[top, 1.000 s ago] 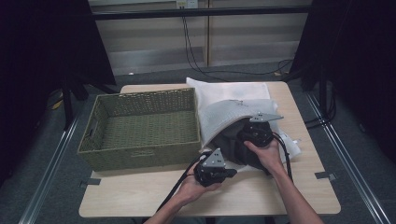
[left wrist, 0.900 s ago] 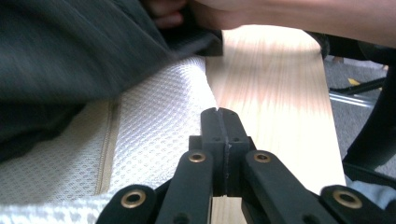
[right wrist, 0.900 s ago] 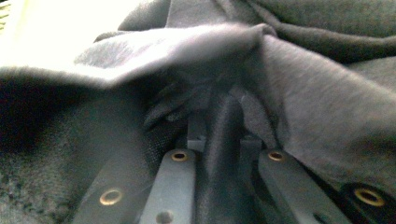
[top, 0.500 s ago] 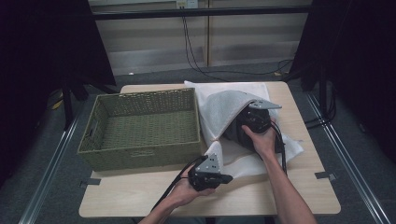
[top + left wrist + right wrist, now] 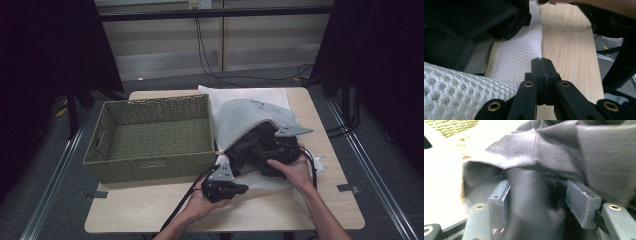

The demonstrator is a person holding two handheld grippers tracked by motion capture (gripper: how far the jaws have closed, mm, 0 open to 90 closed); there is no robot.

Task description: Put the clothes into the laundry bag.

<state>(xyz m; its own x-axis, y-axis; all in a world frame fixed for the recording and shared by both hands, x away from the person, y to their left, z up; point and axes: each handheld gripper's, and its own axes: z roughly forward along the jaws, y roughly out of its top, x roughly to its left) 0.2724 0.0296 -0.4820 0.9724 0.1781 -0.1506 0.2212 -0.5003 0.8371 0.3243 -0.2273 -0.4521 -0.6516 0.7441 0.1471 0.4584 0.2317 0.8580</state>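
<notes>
White net makes up the mesh bag (image 5: 250, 117) on the wooden table (image 5: 150, 210). A black cloth (image 5: 247, 147) sits half inside its open mouth. The right gripper (image 5: 536, 195) has its jaws wide apart, with a fold of the black cloth bunched between them. The left gripper (image 5: 541, 72) has its jaws pressed tight together, maybe pinching the bag's edge, which lies just beside its tips. A green woven basket (image 5: 150, 167) stands just left of the left gripper.
</notes>
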